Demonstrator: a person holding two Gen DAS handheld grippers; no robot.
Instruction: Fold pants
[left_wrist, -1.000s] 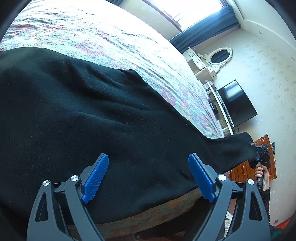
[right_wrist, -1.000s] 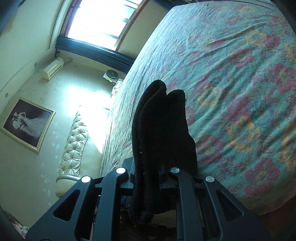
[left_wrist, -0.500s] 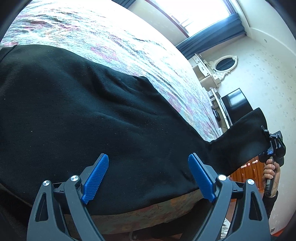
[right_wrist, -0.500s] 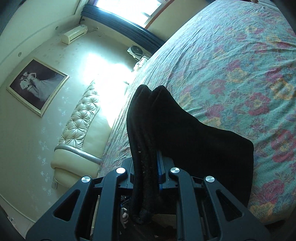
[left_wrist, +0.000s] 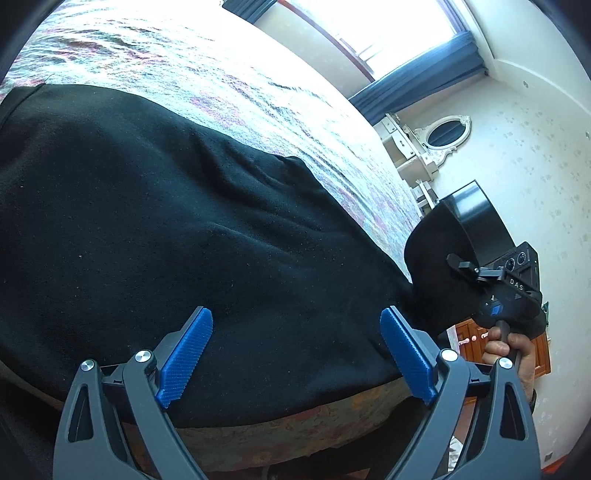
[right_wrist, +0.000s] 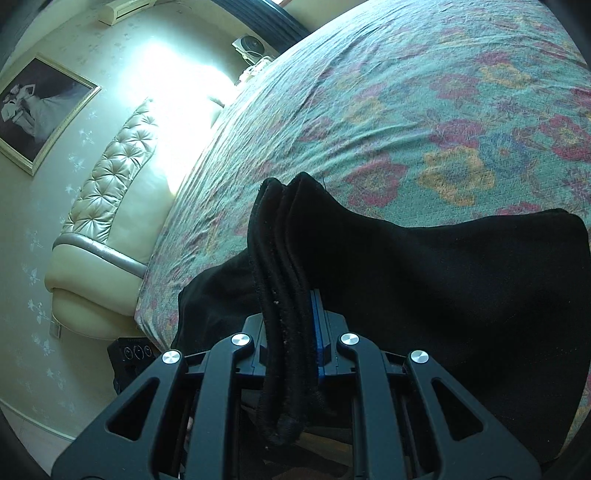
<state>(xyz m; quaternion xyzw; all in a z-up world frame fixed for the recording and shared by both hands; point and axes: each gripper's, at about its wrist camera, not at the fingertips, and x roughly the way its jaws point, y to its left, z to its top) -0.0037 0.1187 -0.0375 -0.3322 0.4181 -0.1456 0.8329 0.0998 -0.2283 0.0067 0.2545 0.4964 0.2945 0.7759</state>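
Black pants lie spread on the floral bedspread, with the near edge at the bed's front edge. My left gripper is open and empty, its blue pads just above the pants near that edge. My right gripper is shut on the bunched leg hems of the pants and holds them lifted above the bed. In the left wrist view the right gripper appears at the right, with the lifted leg end curling up off the bed.
The floral bedspread stretches ahead of the right gripper. A tufted cream headboard stands at the bed's left. A TV, an oval mirror and a wooden cabinet stand by the right wall.
My right gripper has lifted the leg hems up off the bed's right end and carried them inward over the bed. My left gripper stays open over the pants.
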